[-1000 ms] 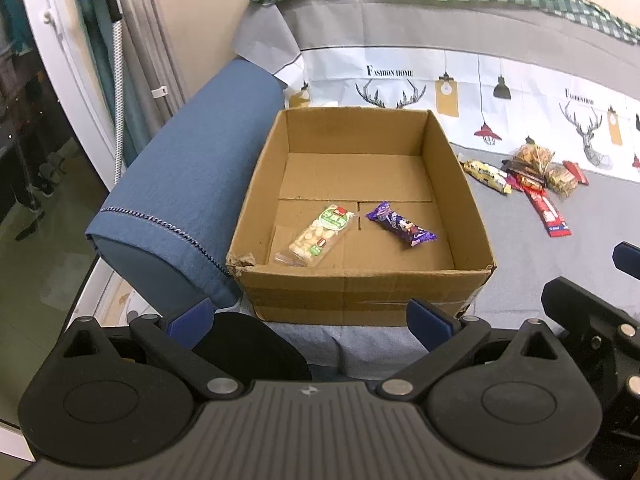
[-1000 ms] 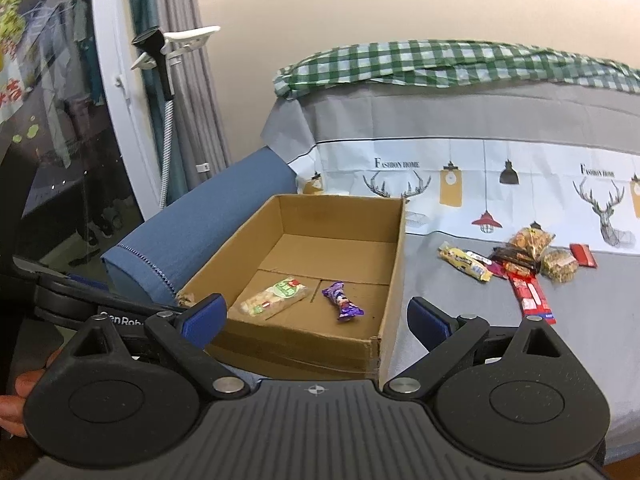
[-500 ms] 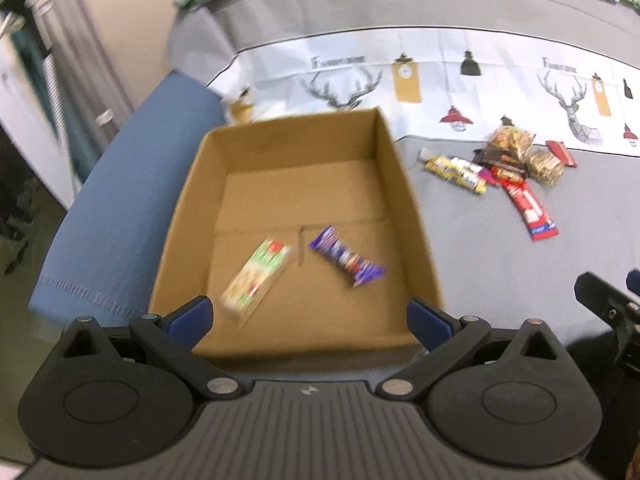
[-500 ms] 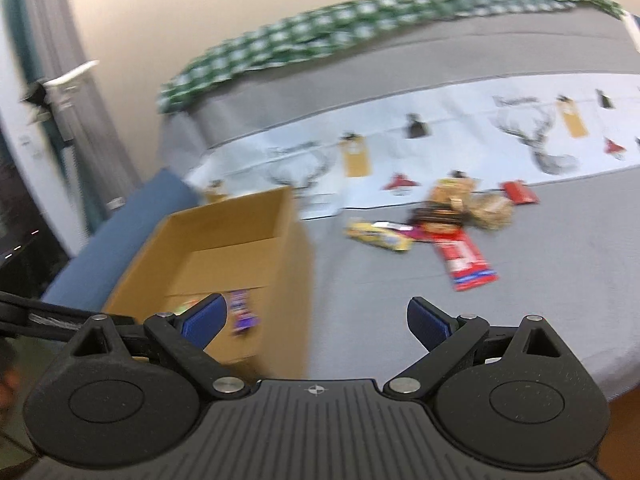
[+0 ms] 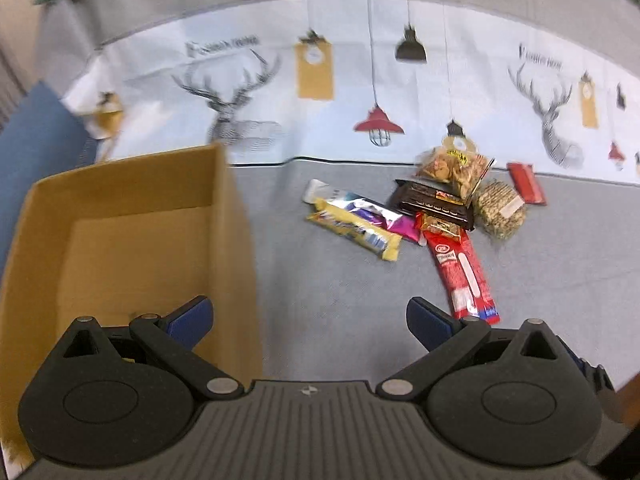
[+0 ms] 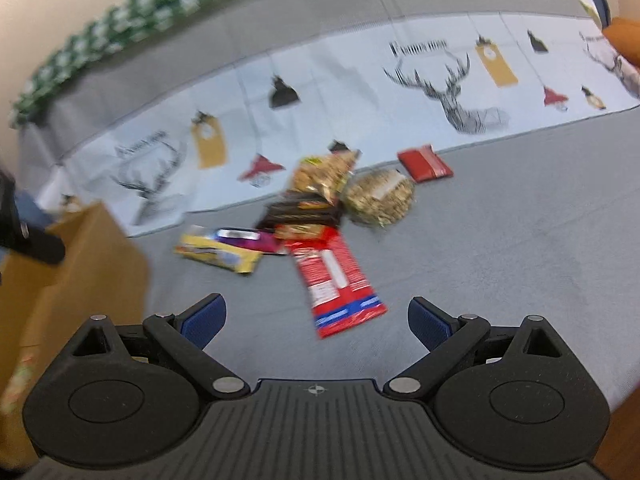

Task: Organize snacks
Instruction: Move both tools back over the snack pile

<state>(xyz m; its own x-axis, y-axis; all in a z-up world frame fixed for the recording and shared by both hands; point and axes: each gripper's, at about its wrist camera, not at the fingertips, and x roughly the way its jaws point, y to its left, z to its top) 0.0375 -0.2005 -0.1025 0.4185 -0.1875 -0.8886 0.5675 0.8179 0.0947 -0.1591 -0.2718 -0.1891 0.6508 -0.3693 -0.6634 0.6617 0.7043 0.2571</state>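
The left gripper (image 5: 307,318) hangs over the right wall of an open cardboard box (image 5: 236,216), its jaws spread wide with nothing between the blue rubber pads. The box is plain brown corrugated board with straight walls and a flat floor; the part of the floor in view is bare, and the gripper body hides the near end.

The right gripper (image 6: 316,320) hangs above the grey woven cloth (image 6: 500,248), jaws likewise wide apart and empty. The near end of a long red packet (image 6: 336,276) lies just ahead of the gap between them.

The snacks sit in a loose heap on the grey cloth, to the right of the box and apart from it. The long red packet (image 5: 460,276) is flat, glossy plastic with white print and a blue band at its near end. Touching its far end is a dark rectangular bar (image 5: 434,204) in a shiny wrapper. To the left lie a yellow wrapper (image 5: 354,232) and a silver-and-magenta wrapper (image 5: 372,214), both slim and crinkled, side by side and overlapping. Behind the dark bar is a clear bag of golden crackers (image 5: 452,166), and beside it a round, knobbly grain cake (image 5: 500,210) in clear film. A small flat red pouch (image 5: 526,182) lies just to the right of the cake.

Behind them the cloth turns to a white band printed with stag heads and lamps (image 5: 376,124).
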